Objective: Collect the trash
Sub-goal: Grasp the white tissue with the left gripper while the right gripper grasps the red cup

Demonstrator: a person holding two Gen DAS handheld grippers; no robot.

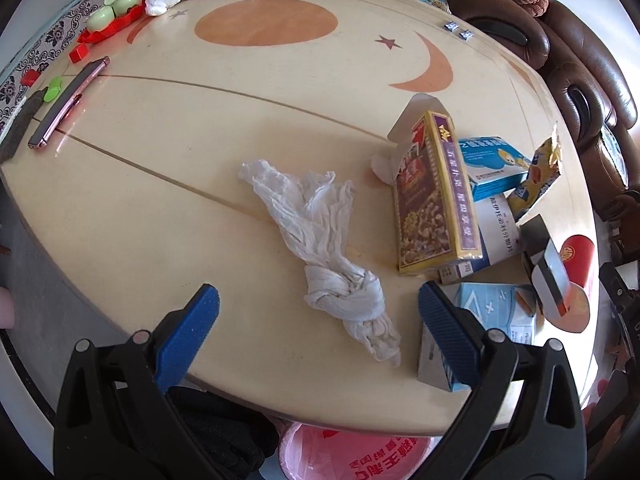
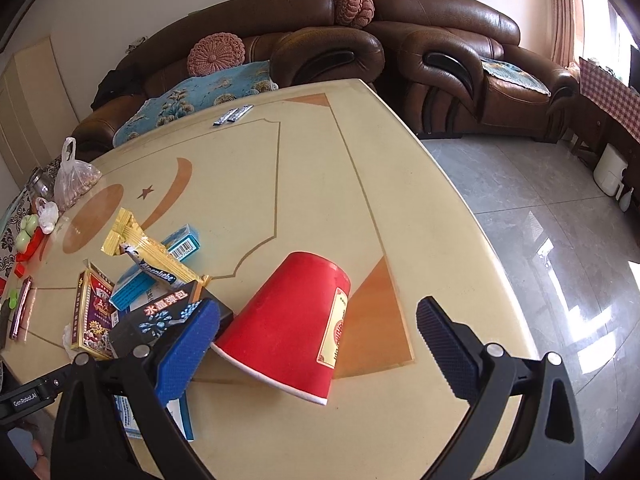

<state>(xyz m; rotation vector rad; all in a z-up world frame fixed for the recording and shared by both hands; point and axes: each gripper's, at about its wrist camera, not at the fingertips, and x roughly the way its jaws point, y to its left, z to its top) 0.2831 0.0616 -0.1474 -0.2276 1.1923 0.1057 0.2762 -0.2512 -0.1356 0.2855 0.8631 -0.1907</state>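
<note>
Trash lies right ahead of both your tools. Your left gripper (image 1: pixel 318 308) has its fingers (image 1: pixel 188 336) spread wide, holding nothing, with the knotted end of a crumpled white tissue (image 1: pixel 320 248) lying between them on the surface (image 1: pixel 160 208). Just past the right-hand finger sits a pile of cartons topped by a yellow-edged box (image 1: pixel 434 192). Your right gripper (image 2: pixel 318 320) is equally wide and empty; a red paper cup (image 2: pixel 288 324), upside down and tilted, stands between its fingers (image 2: pixel 444 340), nearer the left-hand one, beside a black box (image 2: pixel 168 312).
</note>
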